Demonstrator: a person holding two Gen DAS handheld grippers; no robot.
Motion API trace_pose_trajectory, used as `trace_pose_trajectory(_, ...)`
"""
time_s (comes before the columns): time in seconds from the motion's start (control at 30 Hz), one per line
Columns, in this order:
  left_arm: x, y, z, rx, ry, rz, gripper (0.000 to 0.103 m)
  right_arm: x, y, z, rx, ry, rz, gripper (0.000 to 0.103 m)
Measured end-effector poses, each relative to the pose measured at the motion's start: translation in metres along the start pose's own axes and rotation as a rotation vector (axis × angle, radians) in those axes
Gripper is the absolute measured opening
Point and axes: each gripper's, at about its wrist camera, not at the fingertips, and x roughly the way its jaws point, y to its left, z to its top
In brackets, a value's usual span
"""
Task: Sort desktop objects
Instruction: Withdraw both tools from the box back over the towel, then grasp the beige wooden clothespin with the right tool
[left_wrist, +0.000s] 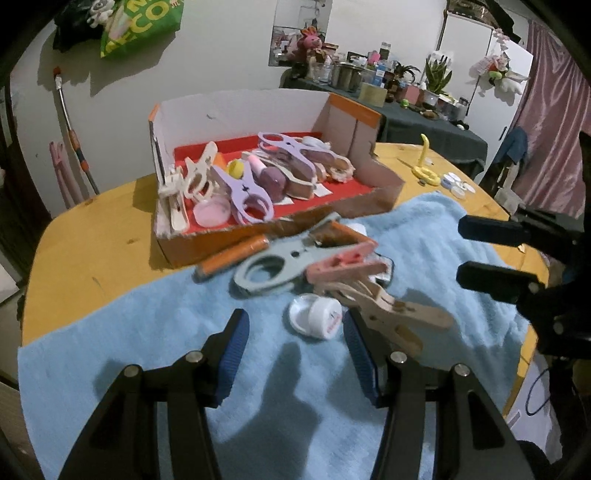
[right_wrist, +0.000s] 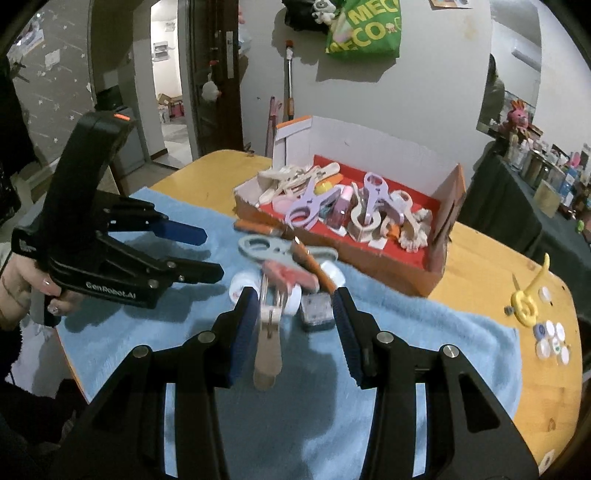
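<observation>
Beige clothespin (right_wrist: 269, 332): lies on the blue towel (right_wrist: 424, 332), at the near edge of a small heap in front of the cardboard box (right_wrist: 369, 258). Long axis runs from the heap towards the right wrist camera, roughly in line with the fingers; broad end nearest that camera, far end tucked under the pink clip (right_wrist: 291, 275). Sits between the two finger lines in that view, close beside the left-hand pad, on the cloth and not pinched.

Grey-blue clip (left_wrist: 269, 267): flat on the towel, ring handles pointing away from the heap, long axis running into it. Orange pen (left_wrist: 232, 256): slanted along the box's front wall, partly blurred. White cap (left_wrist: 314, 314): on the towel, beside the clothespin.

Right gripper (right_wrist: 295, 306): fingers apart, nothing clamped; seen from the left wrist (left_wrist: 461, 251), the gap shows bare. Left gripper (left_wrist: 295, 328): fingers apart above the towel, nothing between the pads, white cap just beyond the tips; held by a hand (right_wrist: 22, 291) at the towel's edge.

Box: red floor, already crowded with purple and pale clips (left_wrist: 251, 192). Wooden table (left_wrist: 92, 240) underneath.
</observation>
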Motion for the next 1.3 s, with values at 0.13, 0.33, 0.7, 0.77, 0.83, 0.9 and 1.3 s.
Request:
trace_pose_trajectory(0.13, 0.0, -0.005, -0.008, -0.002, 0.003, -0.006, 0.056, 0.001, 0.004, -0.013, 0.023, 0.006, 0.01, 0.041)
trace_pose_trajectory(0.33, -0.003, -0.01, -0.018, -0.024, -0.008, -0.011, 0.056, 0.002, 0.011, -0.027, 0.033, 0.007, 0.0, 0.041)
trace_pose_trajectory(0.7, 0.002, -0.017, -0.036, -0.048, -0.005, -0.013, 0.056, 0.009, 0.012, -0.041, 0.075, 0.012, 0.021, 0.041)
trace_pose_trajectory(0.77, 0.004, -0.017, -0.036, -0.054, -0.007, -0.016, 0.056, 0.011, 0.012, -0.042, 0.075, 0.014, 0.023, 0.041)
trace_pose_trajectory(0.83, 0.005, -0.016, -0.037, -0.065, -0.009, -0.024, 0.056, 0.014, 0.013, -0.043, 0.08, 0.018, 0.031, 0.041)
trace_pose_trajectory(0.9, 0.006, -0.015, -0.037, -0.07, -0.01, -0.026, 0.056, 0.019, 0.013, -0.041, 0.083, 0.023, 0.04, 0.041)
trace_pose_trajectory(1.3, 0.005, -0.009, -0.041, -0.083, -0.01, -0.011, 0.056, 0.05, 0.014, -0.036, 0.083, 0.077, 0.068, 0.032)
